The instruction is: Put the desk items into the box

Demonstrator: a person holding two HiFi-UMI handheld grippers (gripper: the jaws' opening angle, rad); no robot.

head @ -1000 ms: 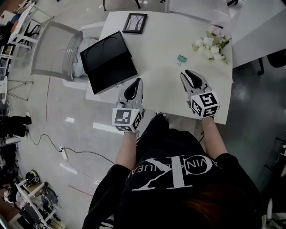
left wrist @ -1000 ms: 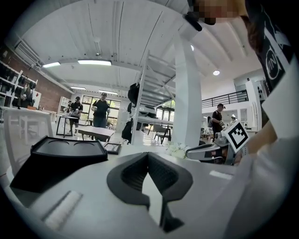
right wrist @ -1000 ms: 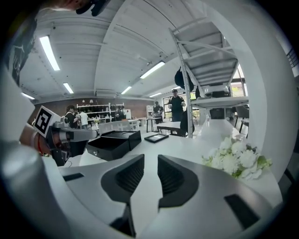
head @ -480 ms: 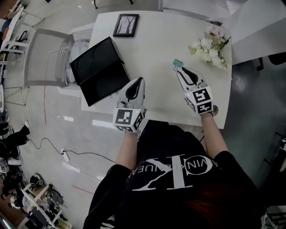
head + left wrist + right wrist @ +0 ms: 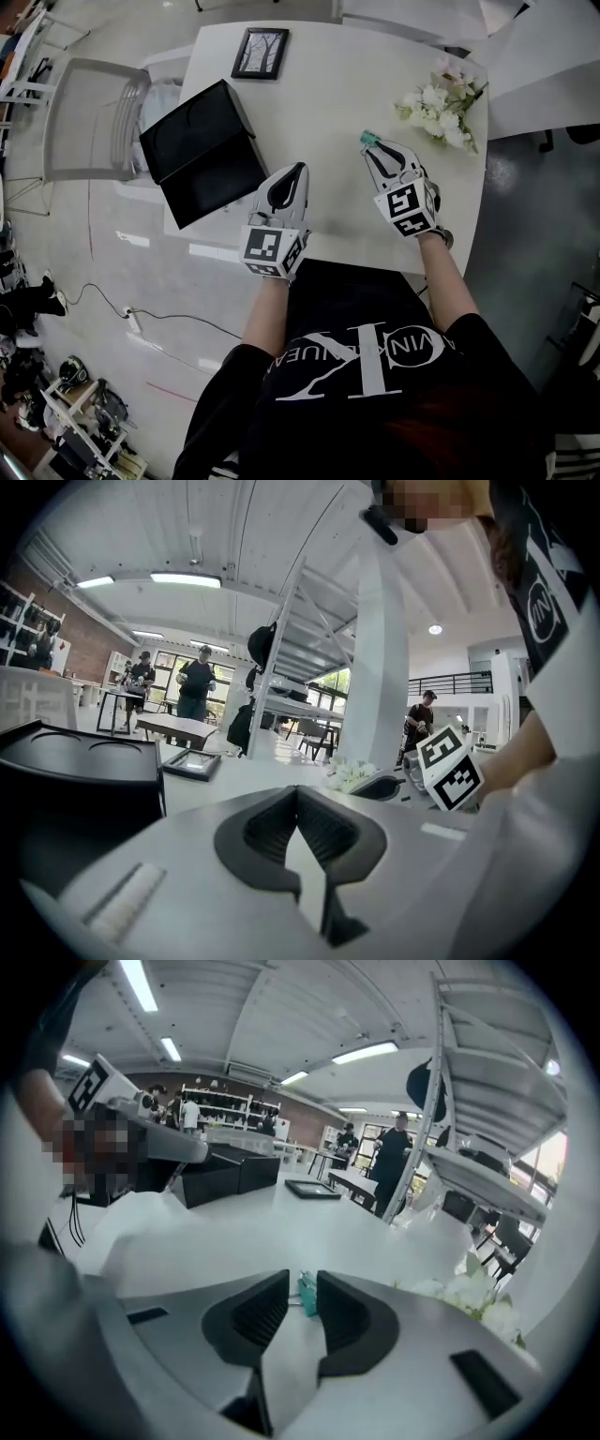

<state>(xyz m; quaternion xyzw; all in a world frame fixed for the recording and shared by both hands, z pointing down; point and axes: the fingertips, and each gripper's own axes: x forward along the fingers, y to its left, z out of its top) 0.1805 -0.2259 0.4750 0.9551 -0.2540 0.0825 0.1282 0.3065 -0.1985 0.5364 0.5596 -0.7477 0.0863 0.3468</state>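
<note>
From the head view, my left gripper (image 5: 296, 170) rests on the white table (image 5: 328, 89), just right of the open black box (image 5: 202, 150) at the table's left edge. My right gripper (image 5: 372, 148) points at a teal clip (image 5: 369, 137) lying at its tips, with flowers (image 5: 439, 98) beyond on the right and a picture frame (image 5: 260, 52) at the far edge. In the left gripper view my fingers meet at the tips with nothing between them; the box stands to their left and the frame lies farther off. In the right gripper view my fingers stand a little apart with the clip lying on the table between their tips, close against the right finger and with a gap to the left one, so it isn't clamped.
</note>
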